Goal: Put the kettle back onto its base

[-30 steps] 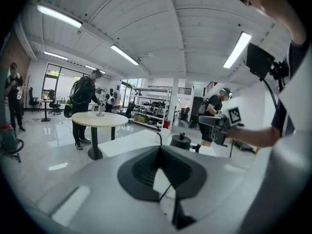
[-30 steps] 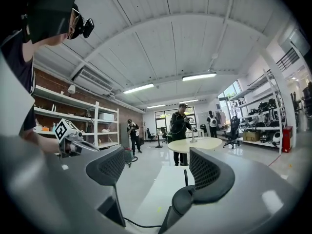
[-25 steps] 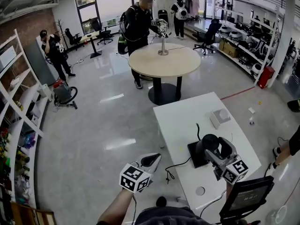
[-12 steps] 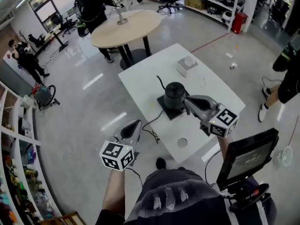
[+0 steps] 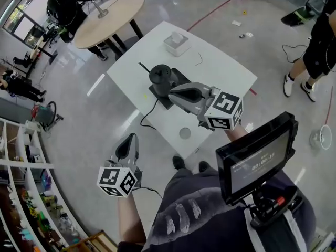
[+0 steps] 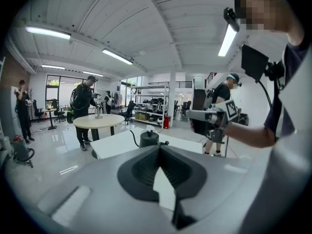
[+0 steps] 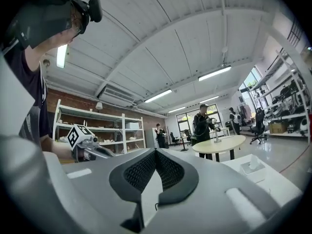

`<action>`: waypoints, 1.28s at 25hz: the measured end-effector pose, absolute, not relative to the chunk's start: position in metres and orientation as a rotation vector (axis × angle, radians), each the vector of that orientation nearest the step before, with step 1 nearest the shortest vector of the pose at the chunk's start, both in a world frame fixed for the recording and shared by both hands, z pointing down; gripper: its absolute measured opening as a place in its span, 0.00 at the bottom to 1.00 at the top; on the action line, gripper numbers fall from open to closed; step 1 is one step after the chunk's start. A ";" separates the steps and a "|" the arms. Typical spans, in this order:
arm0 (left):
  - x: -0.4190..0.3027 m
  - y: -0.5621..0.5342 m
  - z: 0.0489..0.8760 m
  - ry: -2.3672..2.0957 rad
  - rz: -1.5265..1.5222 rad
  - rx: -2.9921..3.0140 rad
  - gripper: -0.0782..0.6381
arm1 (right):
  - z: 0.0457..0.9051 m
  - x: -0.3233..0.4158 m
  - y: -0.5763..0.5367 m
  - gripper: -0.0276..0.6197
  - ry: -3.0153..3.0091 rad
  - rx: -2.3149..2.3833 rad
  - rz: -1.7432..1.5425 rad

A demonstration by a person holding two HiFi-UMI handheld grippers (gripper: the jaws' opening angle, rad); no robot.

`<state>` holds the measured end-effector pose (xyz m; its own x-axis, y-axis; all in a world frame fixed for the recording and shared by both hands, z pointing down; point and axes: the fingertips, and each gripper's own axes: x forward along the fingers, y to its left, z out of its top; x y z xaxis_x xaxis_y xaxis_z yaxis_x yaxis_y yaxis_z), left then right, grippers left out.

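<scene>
The black gooseneck kettle (image 5: 159, 75) stands on its black square base (image 5: 177, 77) on the white table (image 5: 220, 72). It also shows in the left gripper view as a kettle (image 6: 148, 138) straight ahead. My right gripper (image 5: 172, 92) hovers just off the kettle's near side. Its jaws are shut and hold nothing, and it does not touch the kettle. My left gripper (image 5: 131, 137) hangs over the floor beside the table's near left edge. Its jaws meet at the tip with nothing between them. The right gripper view shows no kettle.
A white tissue box (image 5: 176, 42) sits at the table's far end and a cable hole (image 5: 185, 133) near its front edge. A power cord (image 5: 149, 113) runs off the base. A tablet screen (image 5: 257, 156) hangs at my chest. A round table (image 5: 105, 12), people and shelves (image 5: 21, 182) stand farther off.
My right gripper has come off the kettle and drawn back toward me, while the kettle stays on its base. My left gripper has pulled back too, and the head view has tipped down.
</scene>
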<state>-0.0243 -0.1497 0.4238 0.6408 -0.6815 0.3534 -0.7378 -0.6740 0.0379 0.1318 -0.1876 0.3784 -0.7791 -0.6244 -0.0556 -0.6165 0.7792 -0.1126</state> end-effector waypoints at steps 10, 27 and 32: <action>-0.034 -0.133 0.431 -1.188 0.487 2.643 0.11 | 0.394 0.118 -0.168 0.05 2.876 -0.936 -0.250; -0.225 -0.085 0.415 -1.308 0.159 2.629 0.11 | 0.361 -0.074 -0.119 0.05 3.055 -0.855 -0.041; -0.278 -0.049 0.430 -1.230 0.099 2.605 0.11 | 0.366 -0.137 -0.072 0.05 3.101 -0.895 -0.066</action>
